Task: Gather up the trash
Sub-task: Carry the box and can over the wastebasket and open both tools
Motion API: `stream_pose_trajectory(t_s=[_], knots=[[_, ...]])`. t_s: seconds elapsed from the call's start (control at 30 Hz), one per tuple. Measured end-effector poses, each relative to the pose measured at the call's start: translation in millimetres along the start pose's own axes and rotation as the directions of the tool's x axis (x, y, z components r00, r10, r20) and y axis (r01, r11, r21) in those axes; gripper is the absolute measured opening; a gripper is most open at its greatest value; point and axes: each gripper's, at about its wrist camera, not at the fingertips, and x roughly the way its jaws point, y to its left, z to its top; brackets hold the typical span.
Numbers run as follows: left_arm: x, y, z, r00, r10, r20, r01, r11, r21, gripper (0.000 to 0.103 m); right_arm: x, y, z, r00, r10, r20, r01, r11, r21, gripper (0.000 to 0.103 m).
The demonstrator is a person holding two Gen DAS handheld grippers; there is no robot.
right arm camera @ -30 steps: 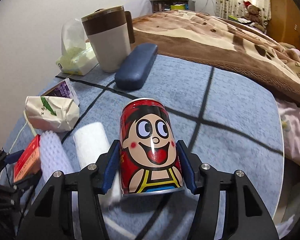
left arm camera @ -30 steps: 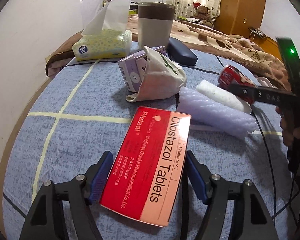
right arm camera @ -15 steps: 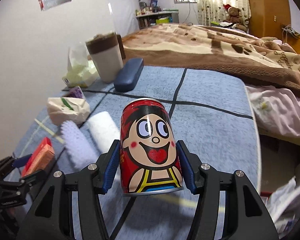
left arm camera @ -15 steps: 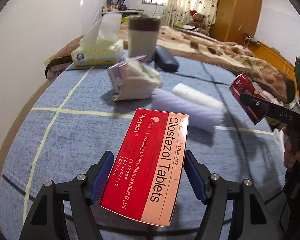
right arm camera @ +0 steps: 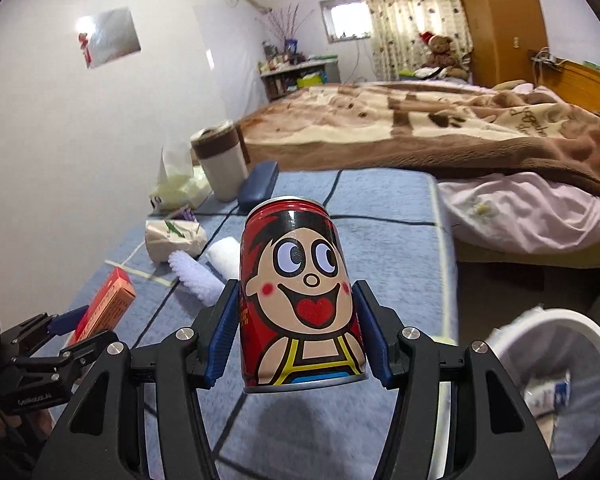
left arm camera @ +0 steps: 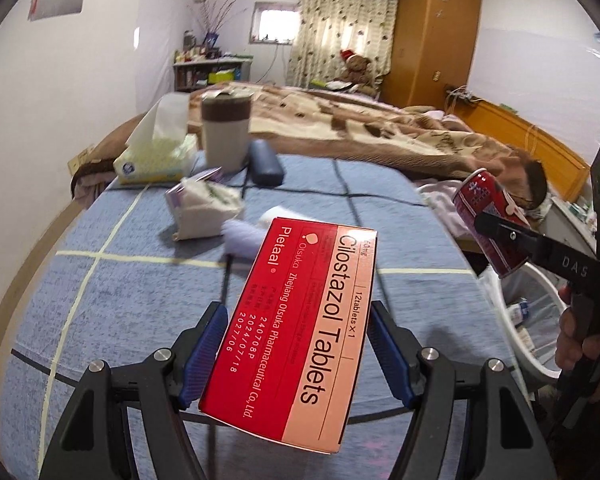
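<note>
My left gripper (left arm camera: 296, 356) is shut on a red Cilostazol tablet box (left arm camera: 296, 328) and holds it above the blue table (left arm camera: 140, 300). My right gripper (right arm camera: 296, 332) is shut on a red cartoon drink can (right arm camera: 300, 300), held in the air near the table's right edge. The can also shows in the left wrist view (left arm camera: 488, 224), above a white trash bin (left arm camera: 540, 320). The bin (right arm camera: 560, 364) sits on the floor at the lower right and holds some wrappers. The tablet box shows at the left of the right wrist view (right arm camera: 108, 304).
On the table lie a crumpled paper bag (left arm camera: 204, 212), a purple foam sleeve (right arm camera: 194, 276), a white roll (right arm camera: 226, 258), a tissue pack (left arm camera: 156, 160), a lidded cup (left arm camera: 226, 132) and a dark glasses case (left arm camera: 265, 162). A bed with a brown blanket (right arm camera: 440, 128) lies behind.
Both grippers have lifted and pulled back from the table with their loads. The right gripper has swung right, bringing the trash bin into view.
</note>
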Motion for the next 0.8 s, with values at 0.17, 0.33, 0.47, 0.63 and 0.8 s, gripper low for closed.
stream_pose_trajectory(t_s=[0.17, 0.33, 0.47, 0.63, 0.8], knots=[[-14, -26, 0, 0.998, -0.045, 0.033, 0.044, 0.999, 0.032, 0.071, -25, -12, -10, 0.998, -0.046, 0.038, 0.045, 0.998, 0.034, 0.057], [-21, -50, 0, 0.995, -0.087, 0.051, 0.083, 0.994, 0.064, 0.071, -49, -23, -16, 0.993, -0.095, 0.075, 0.091, 0.994, 0.061, 0.057], [-24, -69, -1, 0.992, -0.116, 0.058, 0.11, 0.99, 0.092, 0.071, -65, -32, -22, 0.984, -0.144, 0.102, 0.136, 0.988, 0.075, 0.057], [-26, -96, -2, 0.986, -0.157, 0.061, 0.148, 0.98, 0.137, 0.071, -84, -45, -33, 0.969, -0.207, 0.132, 0.193, 0.975, 0.109, 0.057], [-25, -123, 0, 0.976, -0.209, 0.061, 0.196, 0.965, 0.174, 0.071, -98, -59, -41, 0.952, -0.273, 0.141, 0.255, 0.957, 0.136, 0.057]])
